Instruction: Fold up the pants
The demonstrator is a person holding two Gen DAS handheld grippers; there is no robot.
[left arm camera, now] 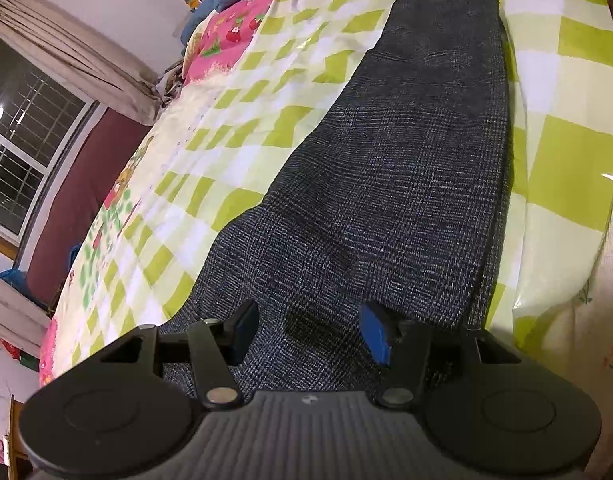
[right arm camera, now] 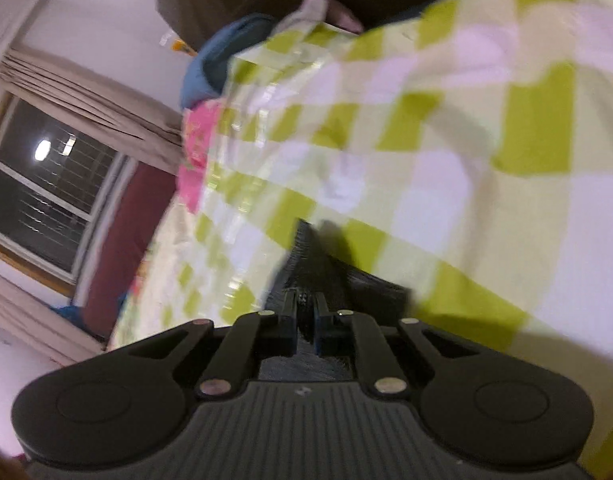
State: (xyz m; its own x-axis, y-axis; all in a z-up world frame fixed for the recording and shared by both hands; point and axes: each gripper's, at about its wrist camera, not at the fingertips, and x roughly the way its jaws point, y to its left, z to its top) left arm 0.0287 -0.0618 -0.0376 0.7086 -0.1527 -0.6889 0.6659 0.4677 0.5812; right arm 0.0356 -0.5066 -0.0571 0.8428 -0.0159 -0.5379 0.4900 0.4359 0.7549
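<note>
Left gripper sits open over the pants, bottom center; right gripper is pinching the pants' dark cloth.

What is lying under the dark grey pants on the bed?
The pants lie on a green-and-white checked sheet, seen on both sides. What lies beneath that sheet under them is covered.

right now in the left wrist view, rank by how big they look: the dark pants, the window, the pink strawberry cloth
1. dark pants, by far the largest
2. window
3. pink strawberry cloth

The window and the cloth look close in size, and fisheye stretch at the edge makes that order unsure.
</note>
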